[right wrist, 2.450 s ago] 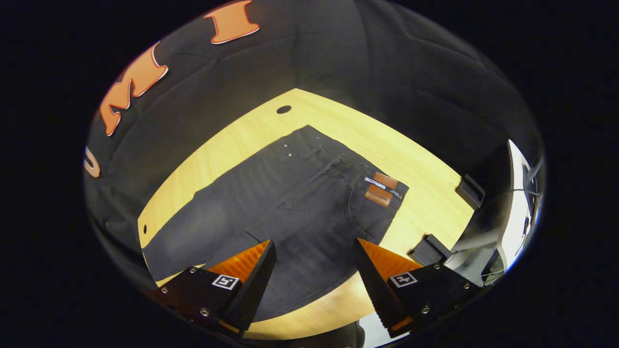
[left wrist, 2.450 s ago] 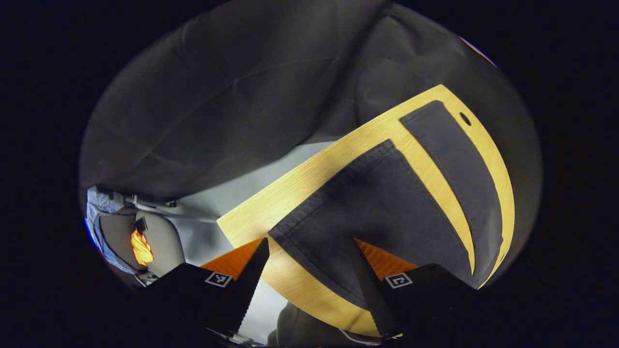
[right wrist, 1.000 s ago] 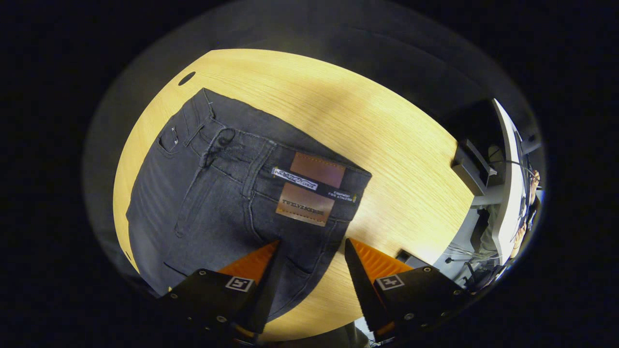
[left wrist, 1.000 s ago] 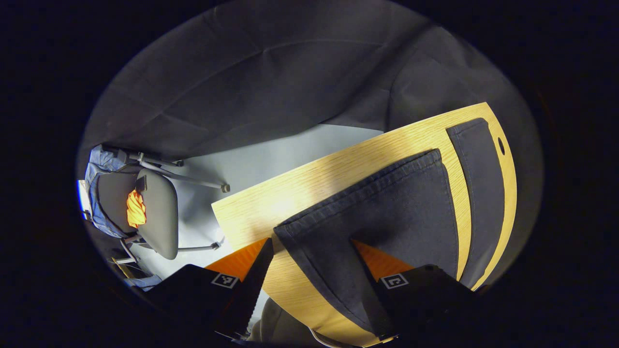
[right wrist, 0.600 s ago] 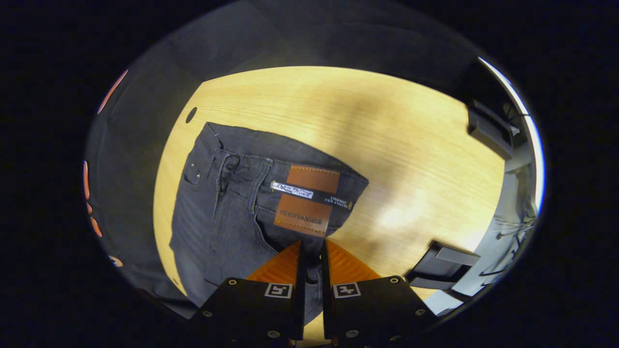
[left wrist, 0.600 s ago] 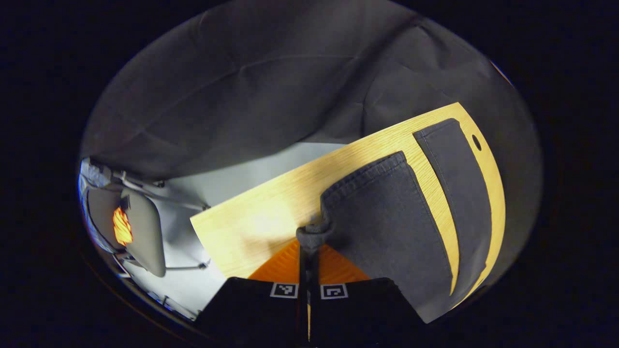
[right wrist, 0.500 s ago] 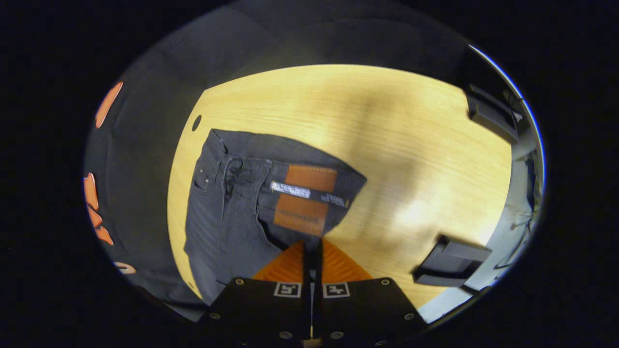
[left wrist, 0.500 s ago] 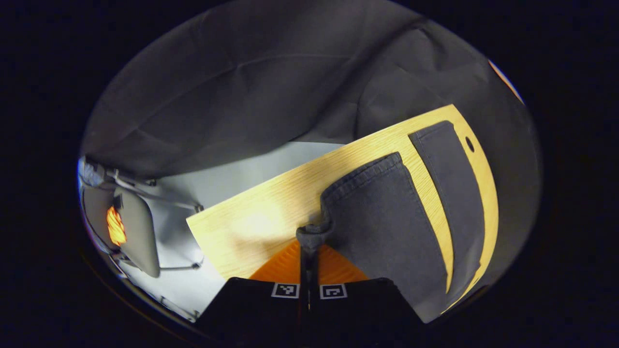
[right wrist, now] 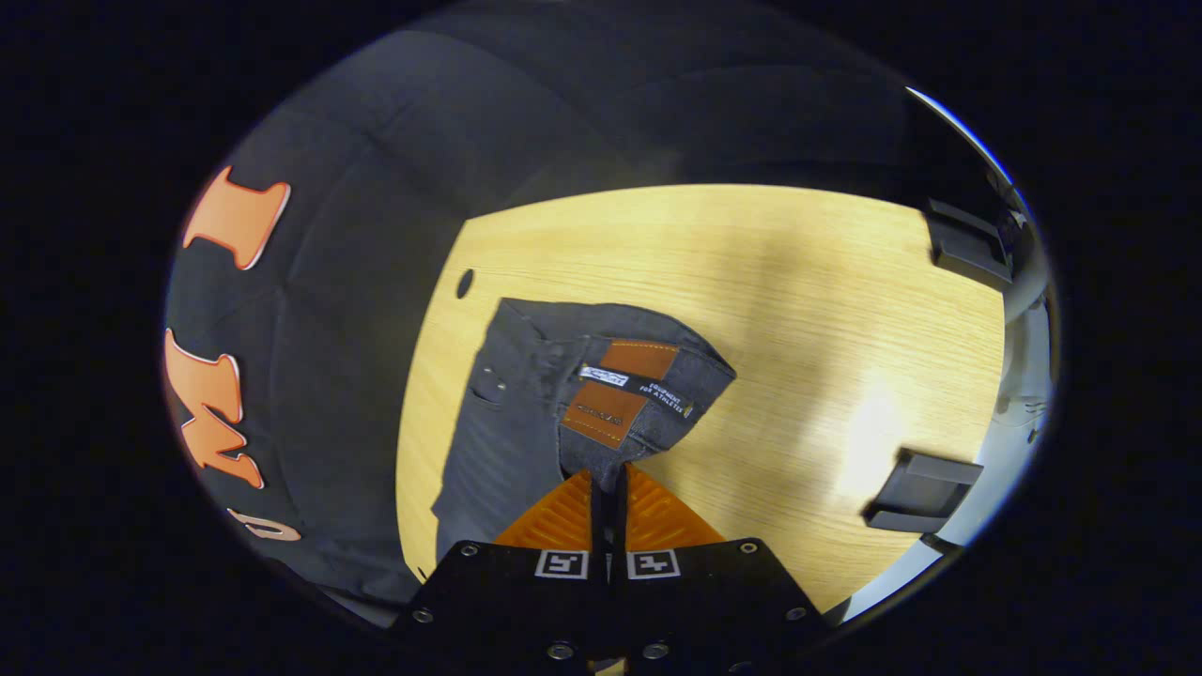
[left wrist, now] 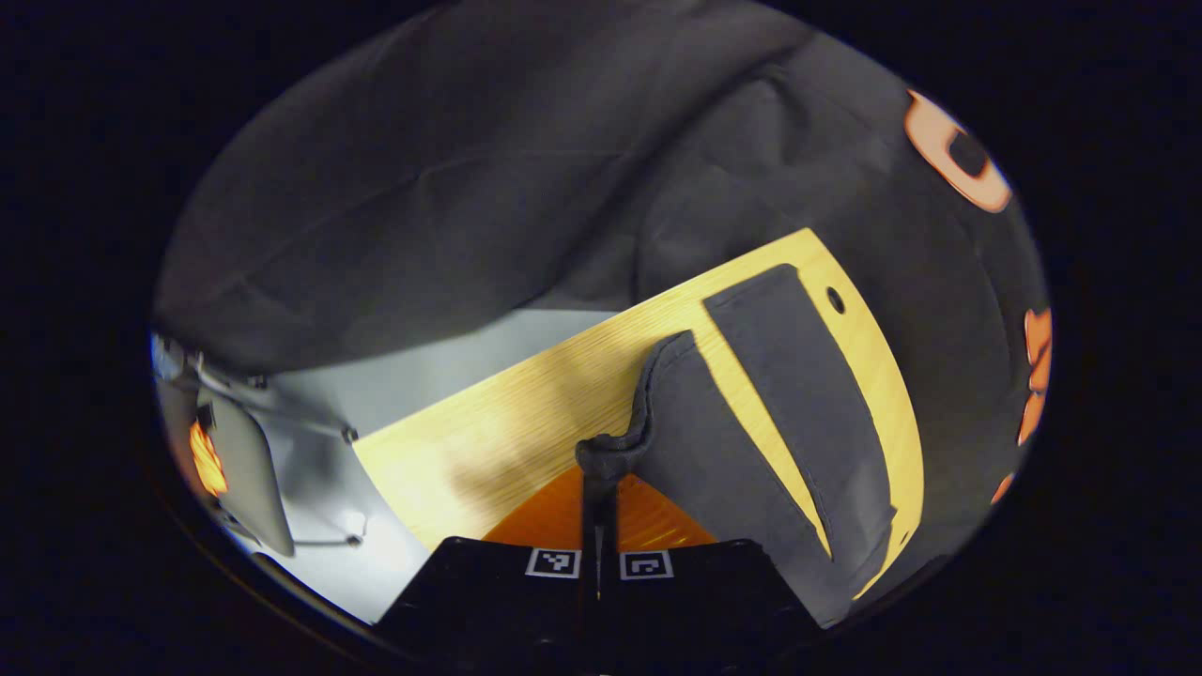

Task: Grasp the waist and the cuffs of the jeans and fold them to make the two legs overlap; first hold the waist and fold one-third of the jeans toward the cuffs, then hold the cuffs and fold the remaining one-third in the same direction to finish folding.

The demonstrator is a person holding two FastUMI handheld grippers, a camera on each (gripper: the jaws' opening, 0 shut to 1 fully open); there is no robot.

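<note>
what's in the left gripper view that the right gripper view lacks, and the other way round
Left gripper view: both jeans legs, the near cuff pinched in the left tool, and a chair on the floor. Right gripper view: the waist with its brown patch, held in the right tool. Both: the dark jeans on the wooden table.

Light is falling from above onto the wooden table (right wrist: 751, 282), leaving a pale glare patch (right wrist: 869, 427) near its right edge in the right gripper view and a softer sheen in the left gripper view. The booth wall (left wrist: 423, 169) is sitting dim. The dark jeans (right wrist: 526, 404) are losing detail in shadow. Fisheye distortion is bending the table edges, and the chair (left wrist: 244, 451) at the rim is smearing out of focus.
</note>
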